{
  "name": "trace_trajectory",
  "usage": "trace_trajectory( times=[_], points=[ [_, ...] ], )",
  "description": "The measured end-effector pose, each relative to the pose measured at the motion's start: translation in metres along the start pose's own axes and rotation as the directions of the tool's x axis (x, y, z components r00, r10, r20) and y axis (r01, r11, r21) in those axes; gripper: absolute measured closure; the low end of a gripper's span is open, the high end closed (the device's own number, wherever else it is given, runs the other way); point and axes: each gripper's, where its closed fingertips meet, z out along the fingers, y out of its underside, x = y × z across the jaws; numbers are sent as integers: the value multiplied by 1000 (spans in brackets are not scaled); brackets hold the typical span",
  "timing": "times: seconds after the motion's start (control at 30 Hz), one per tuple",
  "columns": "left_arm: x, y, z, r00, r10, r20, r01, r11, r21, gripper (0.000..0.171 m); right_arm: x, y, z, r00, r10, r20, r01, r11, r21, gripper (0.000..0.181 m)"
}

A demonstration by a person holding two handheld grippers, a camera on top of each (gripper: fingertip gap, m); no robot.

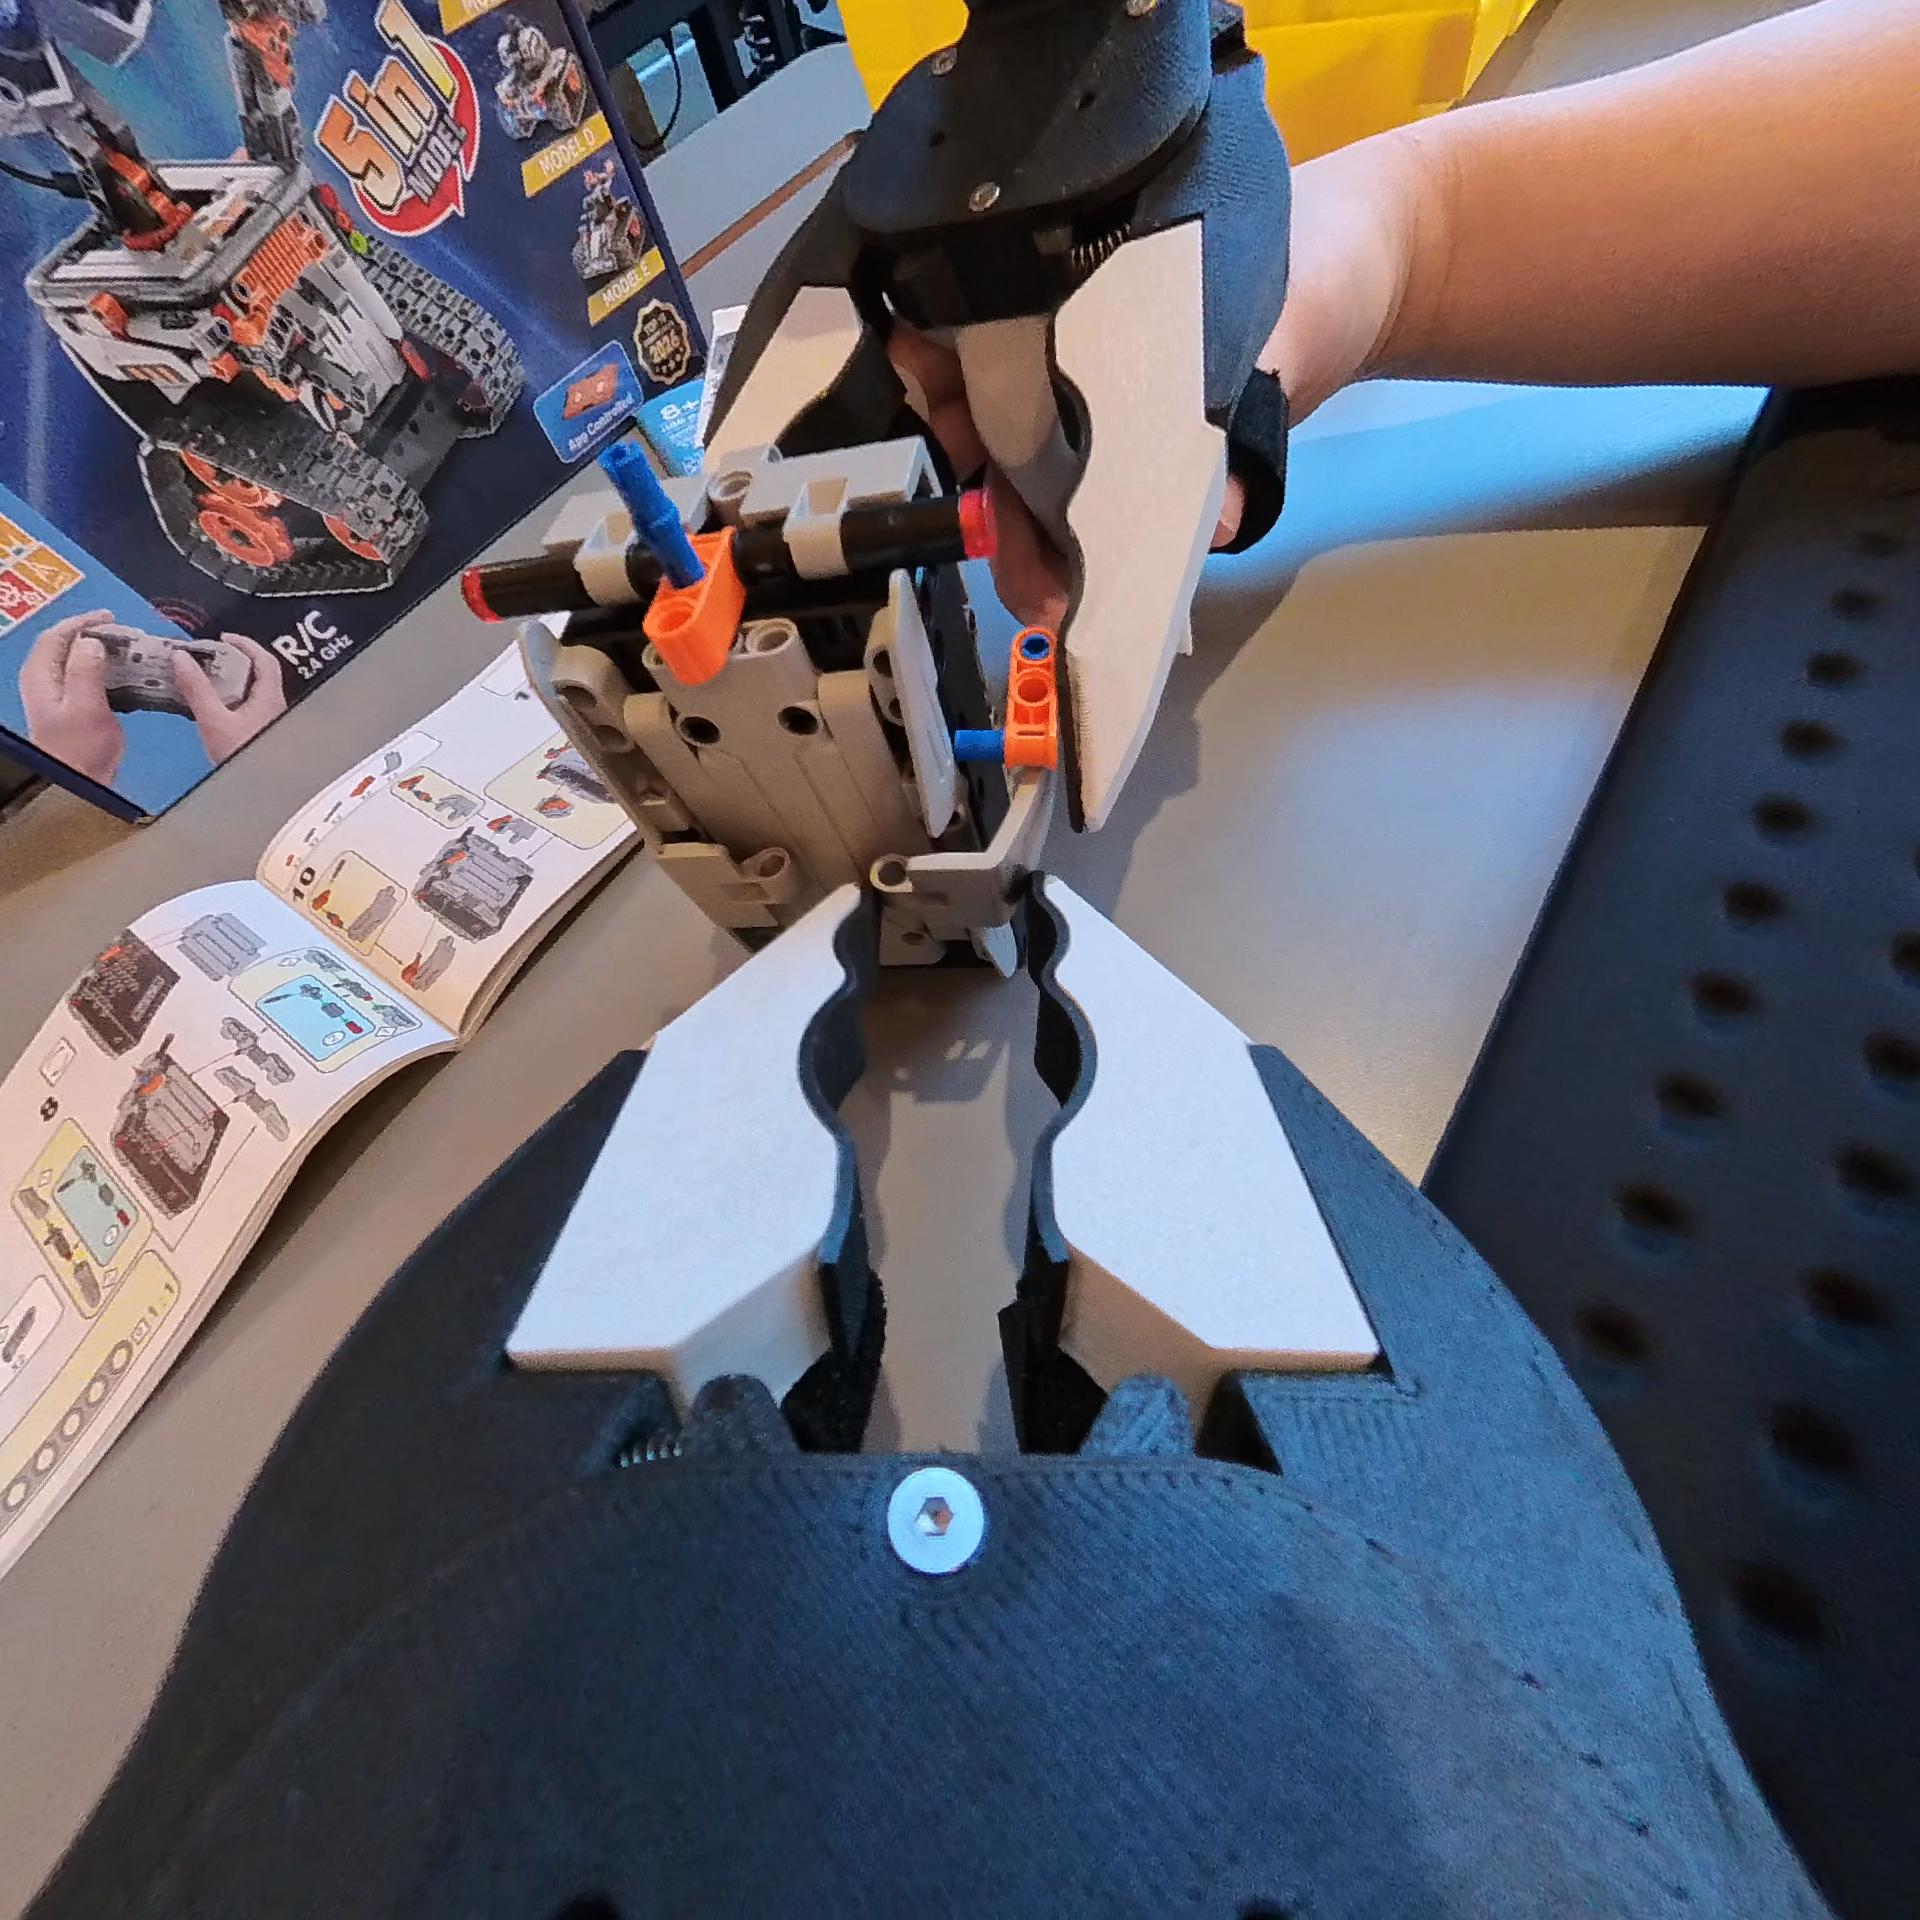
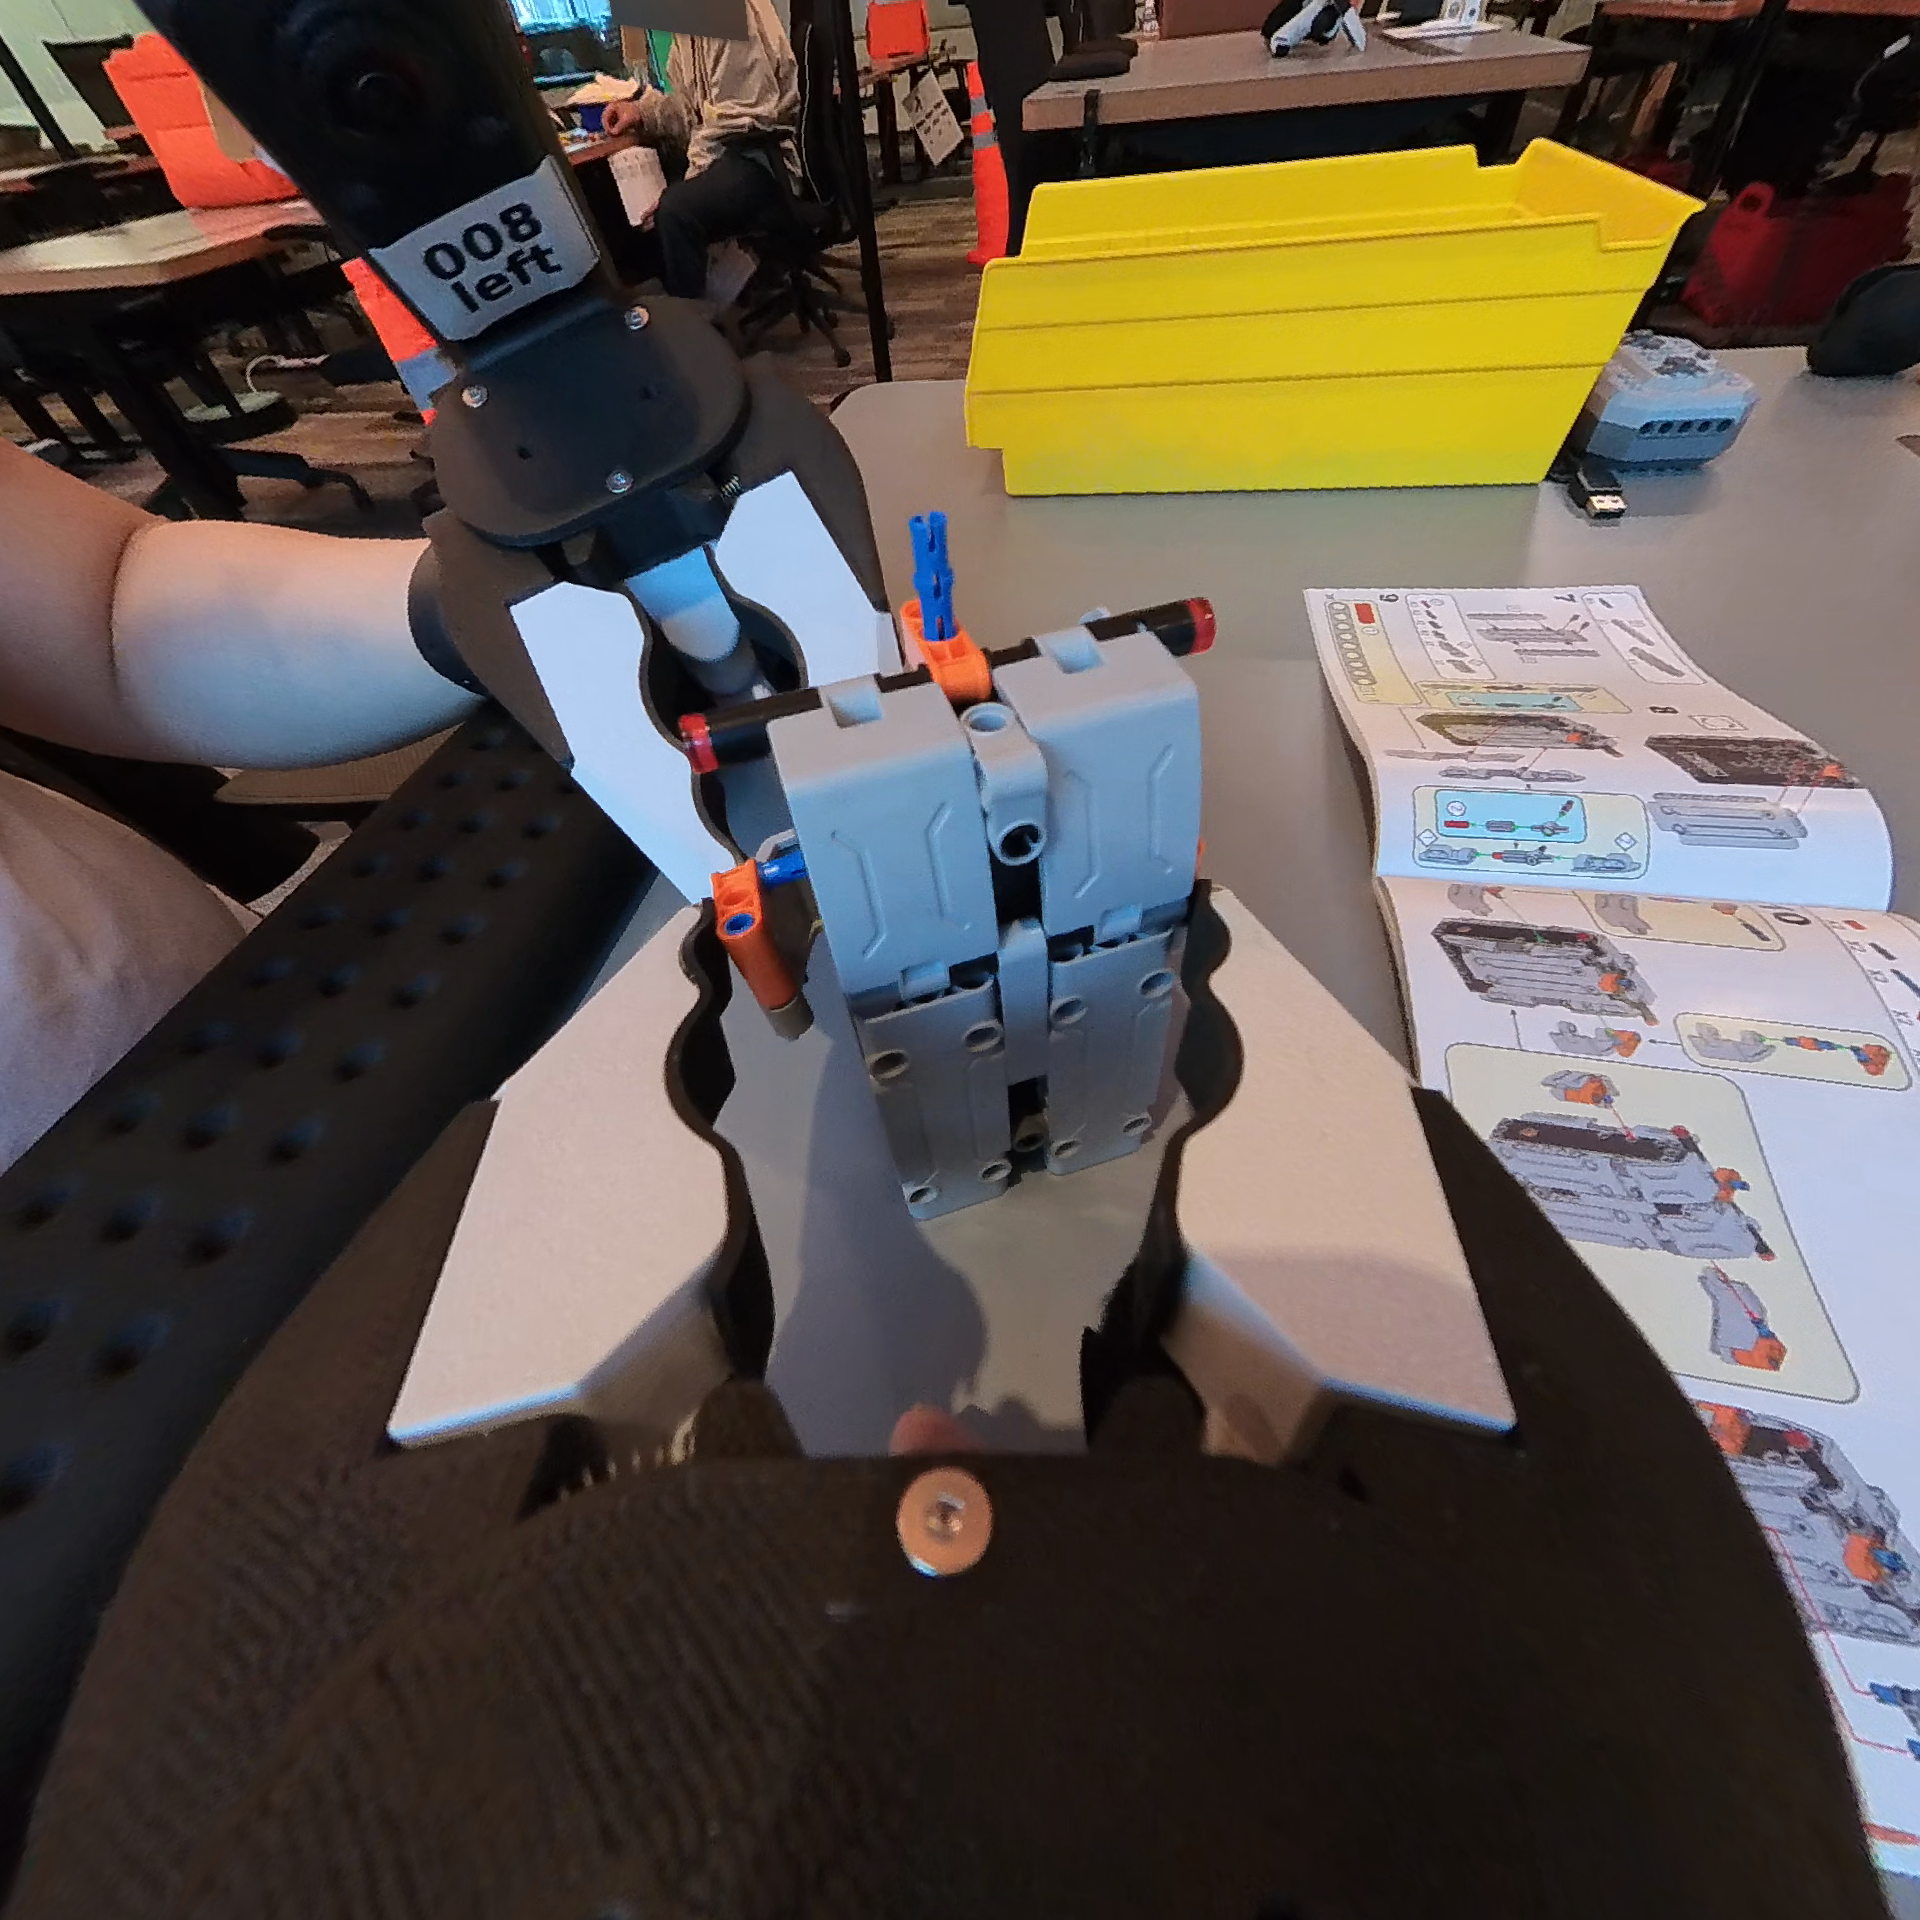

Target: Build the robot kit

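Observation:
A grey toy-brick assembly (image 1: 769, 727) stands upright on the grey table (image 1: 1351, 883). A black axle with red ends (image 1: 727, 556) runs across its top, with an orange connector and a blue pin. My left gripper (image 1: 951, 904) is shut on a grey beam at the assembly's lower edge. My right gripper (image 2: 961, 920) straddles the assembly (image 2: 987, 935), with its fingertips against both sides. One tip touches a side orange connector (image 2: 753, 951). The right gripper also shows in the left wrist view (image 1: 899, 639), coming from above. The left gripper shows in the right wrist view (image 2: 790, 769), behind the assembly.
An open instruction booklet (image 1: 312, 935) lies on the table and also shows in the right wrist view (image 2: 1662, 1039). The kit's blue box (image 1: 260, 364) stands behind. A yellow bin (image 2: 1299, 343) and a grey module (image 2: 1662, 405) sit farther off. A black perforated chair back (image 1: 1714, 1039) borders the table. Less than 4 cm separates the two grippers' tips.

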Motion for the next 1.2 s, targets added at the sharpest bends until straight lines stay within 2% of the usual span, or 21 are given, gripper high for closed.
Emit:
trace_trajectory(
  times=[0.17,0.5,0.67,0.87,1.03,1.2],
  points=[
    [2,-1,-1,1000,6,-6,-6,1000,6,145,-1,0,-1,1000,18,14,-18,1000,20,93],
    [5,-1,1,999,33,-10,-33,999,2,145,-2,3,-7,999,12,-38,-11,1000,15,95],
    [10,-8,-2,999,39,-36,-37,998,41,145,-5,5,-8,999,26,-45,-26,1000,5,96],
    [10,-5,0,998,57,-33,-56,998,16,145,-6,9,-11,998,27,-53,-28,1000,-14,97],
    [11,-2,2,997,65,-35,-65,998,1,145,-8,6,-10,998,38,-44,-38,999,-2,93],
    [11,-3,2,997,57,-47,-57,998,4,146,-5,3,-9,997,-15,-76,15,1000,-4,87]
  ],
)
